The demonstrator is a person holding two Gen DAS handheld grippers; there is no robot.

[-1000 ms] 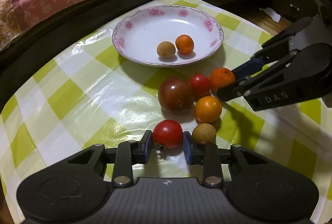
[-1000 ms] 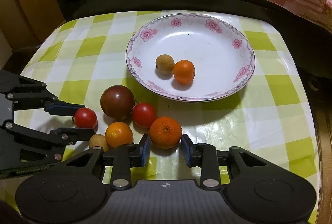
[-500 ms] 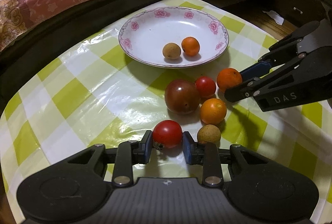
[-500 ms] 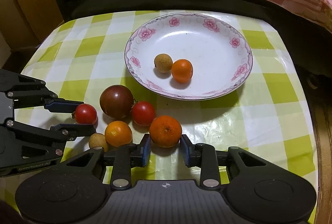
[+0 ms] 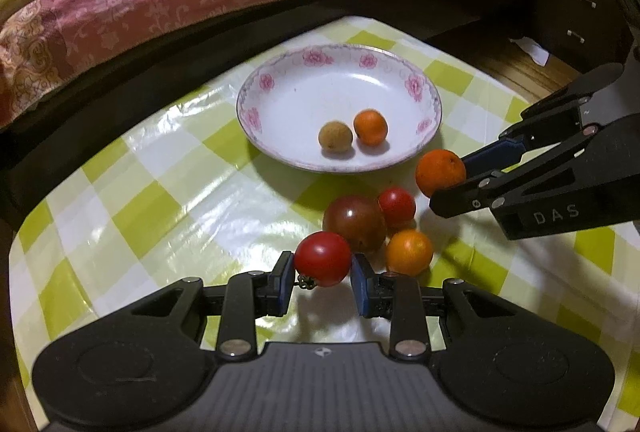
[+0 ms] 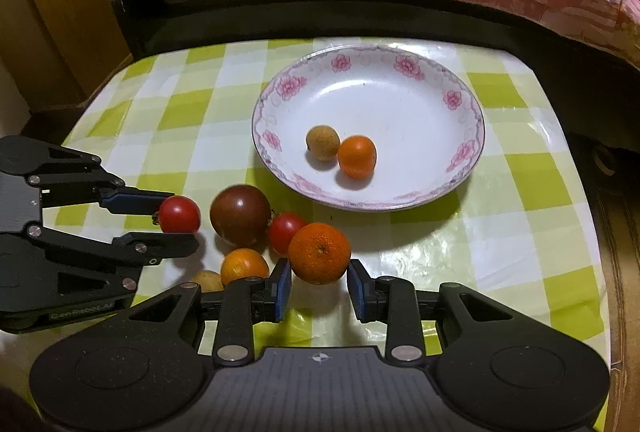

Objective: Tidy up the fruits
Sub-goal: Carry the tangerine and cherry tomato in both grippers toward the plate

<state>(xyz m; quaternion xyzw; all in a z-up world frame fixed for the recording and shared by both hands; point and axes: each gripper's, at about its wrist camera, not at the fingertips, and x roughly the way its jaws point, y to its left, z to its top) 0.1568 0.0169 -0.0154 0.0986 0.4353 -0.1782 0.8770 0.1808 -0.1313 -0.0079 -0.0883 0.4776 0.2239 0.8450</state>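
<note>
Nearest: left gripper, fingers clamped on a red cherry tomato; right gripper, fingers clamped on a mandarin. Both fruits appear lifted just clear of the checked tablecloth.

Middle, left of centre: loose cluster on the cloth, comprising a large dark tomato, a second red tomato, a small orange citrus and a tan longan, partly hidden.

Far: floral plate, holding one longan and one small orange, touching.

Step in hand: carry phase, judged. Next: move both fruits over the plate's rim, lower, then release gently to avoid rolling.
</note>
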